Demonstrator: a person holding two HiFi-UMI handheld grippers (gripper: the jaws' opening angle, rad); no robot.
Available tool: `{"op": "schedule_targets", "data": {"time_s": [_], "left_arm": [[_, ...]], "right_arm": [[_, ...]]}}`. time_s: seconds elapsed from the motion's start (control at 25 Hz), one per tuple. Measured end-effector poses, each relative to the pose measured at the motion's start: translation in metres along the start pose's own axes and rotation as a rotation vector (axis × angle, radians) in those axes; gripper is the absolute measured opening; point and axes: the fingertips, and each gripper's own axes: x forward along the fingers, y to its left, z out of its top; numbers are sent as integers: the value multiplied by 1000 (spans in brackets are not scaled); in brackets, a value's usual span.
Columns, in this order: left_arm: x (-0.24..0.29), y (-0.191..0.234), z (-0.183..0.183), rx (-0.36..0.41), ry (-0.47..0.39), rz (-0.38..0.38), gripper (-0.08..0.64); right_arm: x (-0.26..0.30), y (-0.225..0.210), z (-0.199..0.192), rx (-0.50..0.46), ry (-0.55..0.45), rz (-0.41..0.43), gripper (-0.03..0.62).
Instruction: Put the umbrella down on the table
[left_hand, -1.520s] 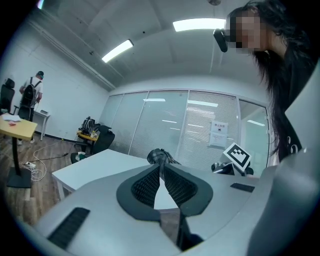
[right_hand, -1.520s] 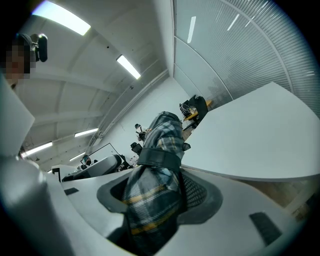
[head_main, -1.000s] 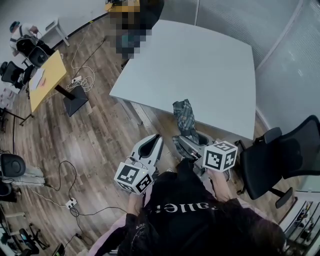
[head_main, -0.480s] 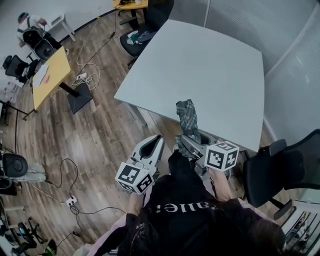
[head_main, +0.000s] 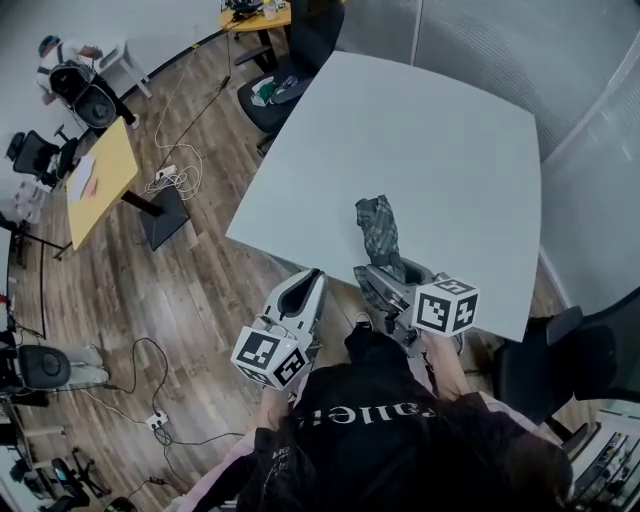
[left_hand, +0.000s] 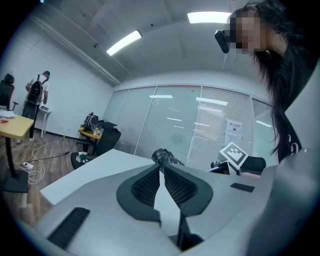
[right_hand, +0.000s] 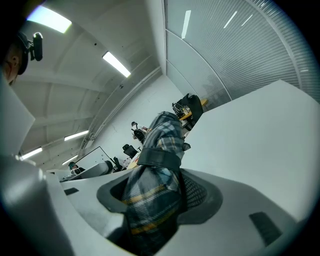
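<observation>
Right tongs (head_main: 386, 286) clamped on the lower part of the folded plaid umbrella (head_main: 377, 232); its long axis runs on from the tongs, away from the person, crossing the near edge of the counter (head_main: 420, 140) and pointing at the far edge; whether the tip touches the top cannot be told. Right gripper view: umbrella (right_hand: 162, 132) fills the jaws, closure strap (right_hand: 159, 156) wrapped round it. Left tongs (head_main: 306, 290) together and empty, beside the right pair but outside the counter's near edge, over the floor (head_main: 190, 290); the right hand alone is placed to lower it. Legible writing: none on the umbrella; wall notice (left_hand: 233, 131) too small; print on the person's top (head_main: 355, 413) upside down, unclear.
</observation>
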Motion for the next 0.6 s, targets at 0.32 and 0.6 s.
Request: {"op": "schedule_targets", "data": {"time_s": [0.32,0.6], "left_arm": [[59,26,17,13,24,8,44],[70,29,19,15,44,3,44]], "right_arm": [[30,-42,45,28,-5,-2,236],[32,-50,48,43,10,-18,236]]}}
